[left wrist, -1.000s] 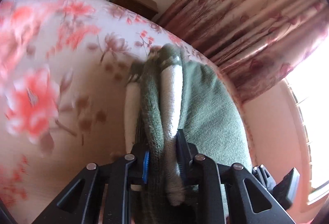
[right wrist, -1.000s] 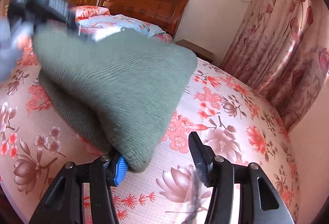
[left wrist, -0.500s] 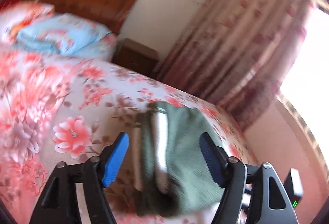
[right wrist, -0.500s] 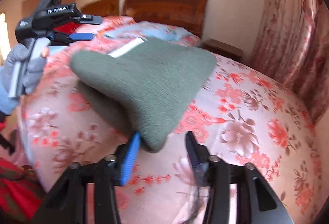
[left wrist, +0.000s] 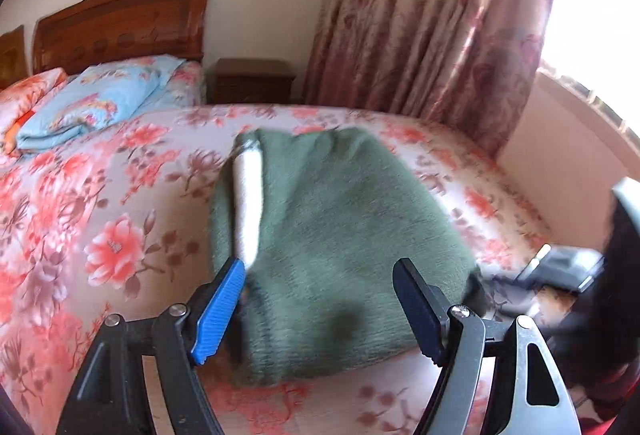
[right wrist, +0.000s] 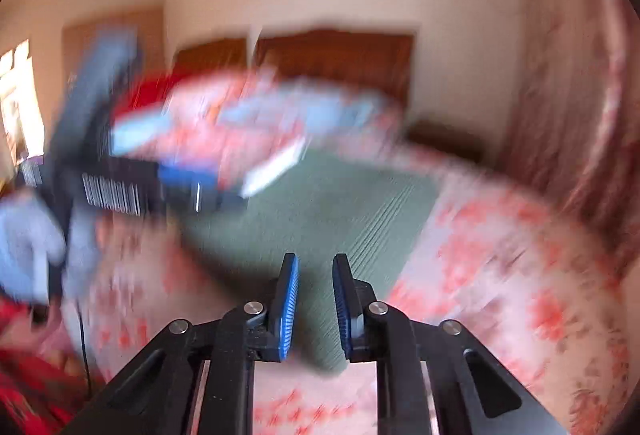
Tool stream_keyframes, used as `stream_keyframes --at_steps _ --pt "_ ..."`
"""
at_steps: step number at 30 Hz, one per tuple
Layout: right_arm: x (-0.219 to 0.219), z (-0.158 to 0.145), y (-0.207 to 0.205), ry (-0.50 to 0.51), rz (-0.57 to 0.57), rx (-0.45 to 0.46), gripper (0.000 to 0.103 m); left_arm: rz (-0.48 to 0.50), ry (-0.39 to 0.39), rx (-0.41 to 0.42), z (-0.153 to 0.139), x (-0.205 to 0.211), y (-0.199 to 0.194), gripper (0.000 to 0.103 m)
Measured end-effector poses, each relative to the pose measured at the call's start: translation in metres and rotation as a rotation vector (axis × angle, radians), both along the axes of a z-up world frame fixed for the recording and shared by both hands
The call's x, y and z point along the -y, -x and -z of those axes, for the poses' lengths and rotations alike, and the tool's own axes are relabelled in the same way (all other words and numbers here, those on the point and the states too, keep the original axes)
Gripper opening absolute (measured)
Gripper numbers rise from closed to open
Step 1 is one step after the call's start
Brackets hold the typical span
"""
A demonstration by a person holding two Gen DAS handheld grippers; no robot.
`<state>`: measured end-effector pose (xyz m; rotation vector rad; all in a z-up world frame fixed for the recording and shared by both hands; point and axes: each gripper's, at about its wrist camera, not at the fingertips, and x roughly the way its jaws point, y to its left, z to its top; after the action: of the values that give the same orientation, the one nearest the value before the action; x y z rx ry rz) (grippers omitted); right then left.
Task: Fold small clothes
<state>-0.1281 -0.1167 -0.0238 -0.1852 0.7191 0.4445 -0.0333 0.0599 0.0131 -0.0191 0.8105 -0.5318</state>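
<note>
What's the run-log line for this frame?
step: fold green knit | garment: folded, lying on bed | left gripper: open, above garment | right gripper: closing, nothing gripped

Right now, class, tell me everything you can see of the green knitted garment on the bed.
The green knitted garment is a thick, dull green knit with fine ribbing, folded into a roughly rectangular bundle. A white band shows along its left edge. It lies flat on the floral bedspread, near the bed's foot. The left gripper hovers open beside it, not gripping it. The right gripper, closing, has nothing pinched between its pads.
</note>
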Motion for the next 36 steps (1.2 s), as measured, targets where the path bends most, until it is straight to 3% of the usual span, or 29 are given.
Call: stream_keyframes --at_steps 1,2,7,11,15,16,19,22,24,26,27,32,34,36 --pt "-0.009 0.02 -0.005 0.068 -0.019 -0.061 0.018 -0.005 -0.016 -0.019 0.006 0.0 -0.002 0.103" --pt "-0.014 0.026 -0.002 0.092 -0.03 -0.041 0.019 -0.013 -0.034 -0.038 0.011 -0.001 -0.004 0.103" --pt "-0.01 -0.01 0.007 0.01 -0.04 0.052 0.018 -0.004 0.006 0.016 0.002 -0.008 0.01 0.103" --pt "0.007 -0.029 0.0 -0.03 0.035 0.137 0.018 0.005 0.033 0.054 -0.006 -0.002 0.008 0.103" --pt "0.009 -0.001 -0.03 -0.032 0.046 0.011 0.019 0.003 -0.084 -0.018 0.03 0.014 -0.009 0.103" --pt "0.007 -0.001 -0.025 -0.021 0.029 0.057 0.021 0.002 -0.06 0.002 0.033 0.011 -0.006 0.103" --pt "0.005 -0.012 -0.024 0.021 0.022 0.047 0.021 -0.01 -0.061 0.005 0.025 0.007 -0.002 0.103" --pt "0.012 -0.033 -0.015 -0.035 0.026 0.113 0.021 -0.001 -0.077 0.08 0.009 0.009 0.008 0.103" --pt "0.008 -0.028 -0.014 -0.029 0.019 0.123 0.021 0.017 -0.096 0.078 0.011 0.016 0.009 0.103" --pt "0.003 0.0 -0.022 0.007 -0.001 0.034 0.022 0.022 -0.149 0.068 0.022 0.026 0.008 0.103" --pt "0.002 0.003 -0.018 0.011 -0.012 0.086 0.022 0.019 -0.176 0.071 0.026 0.028 0.008 0.103" --pt "-0.005 -0.013 -0.012 0.035 -0.005 0.11 0.022 -0.004 -0.122 0.043 0.028 0.017 0.008 0.103" --pt "-0.011 -0.001 -0.015 0.072 -0.011 0.092 0.025 -0.008 -0.126 0.028 0.034 0.015 0.007 0.103" --pt "-0.02 0.006 -0.011 0.122 -0.036 0.135 0.028 -0.007 -0.141 0.029 0.034 0.018 0.008 0.103"
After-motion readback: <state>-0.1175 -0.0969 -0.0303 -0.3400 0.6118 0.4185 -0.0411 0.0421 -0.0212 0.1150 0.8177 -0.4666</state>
